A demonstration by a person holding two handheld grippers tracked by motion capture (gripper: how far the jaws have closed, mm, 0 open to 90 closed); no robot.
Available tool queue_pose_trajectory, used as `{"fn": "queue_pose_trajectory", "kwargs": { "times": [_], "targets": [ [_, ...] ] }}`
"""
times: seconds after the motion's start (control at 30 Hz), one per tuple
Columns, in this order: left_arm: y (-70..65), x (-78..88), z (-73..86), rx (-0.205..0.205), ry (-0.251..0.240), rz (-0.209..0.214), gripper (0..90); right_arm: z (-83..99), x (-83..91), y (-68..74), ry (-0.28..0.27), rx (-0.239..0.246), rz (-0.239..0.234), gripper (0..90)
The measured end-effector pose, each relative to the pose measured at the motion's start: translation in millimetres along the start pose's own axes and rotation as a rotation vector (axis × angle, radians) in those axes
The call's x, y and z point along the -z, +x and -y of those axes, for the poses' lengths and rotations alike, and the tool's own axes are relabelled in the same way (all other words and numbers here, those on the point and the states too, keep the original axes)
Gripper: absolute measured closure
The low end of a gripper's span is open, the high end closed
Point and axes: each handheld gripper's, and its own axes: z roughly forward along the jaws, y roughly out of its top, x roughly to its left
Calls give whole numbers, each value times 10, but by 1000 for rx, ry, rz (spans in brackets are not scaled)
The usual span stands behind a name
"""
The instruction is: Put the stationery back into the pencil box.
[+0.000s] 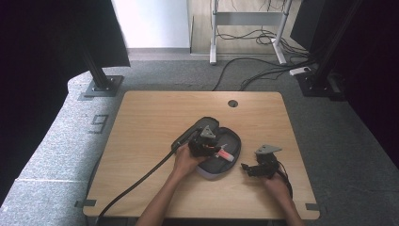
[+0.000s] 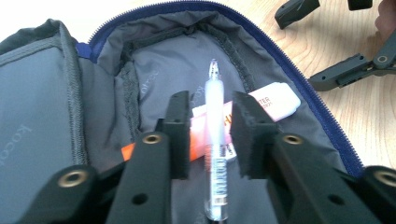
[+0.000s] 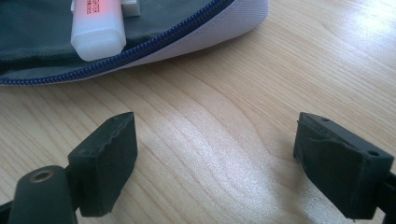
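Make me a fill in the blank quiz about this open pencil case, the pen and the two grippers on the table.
1. The clear plastic pen lies inside the open grey fabric pencil case with the ____ zipper.
2. The pen sits between the jaws of the ____ gripper.
3. The right gripper has nothing between its jaws, which stand wide ____ over the wooden table.
4. Under the pen lies a white and ____ highlighter.

Missing words: blue; left; open; pink
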Motion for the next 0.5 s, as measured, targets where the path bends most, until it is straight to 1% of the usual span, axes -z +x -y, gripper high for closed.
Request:
{"fn": "queue_pose_trajectory", "kwargs": {
  "times": [0.03, 0.07, 0.27, 0.37, 0.5],
  "targets": [
    [-1, 10, -2, 1, -5, -2, 638, 0, 0, 0, 0, 0, 0, 134],
    [-1, 22, -6, 1, -8, -3, 599, 0, 0, 1, 0, -1, 0, 134],
    [-31, 109, -37, -5, -30, -23, 547, 0, 0, 0, 0, 0, 0, 134],
    [-49, 155, -50, -6, -35, -25, 524, 0, 0, 0, 0, 0, 0, 134],
    [-67, 222, -66, -9, -41, -15, 502, -1, 0, 1, 1, -1, 0, 135]
  ]
}}
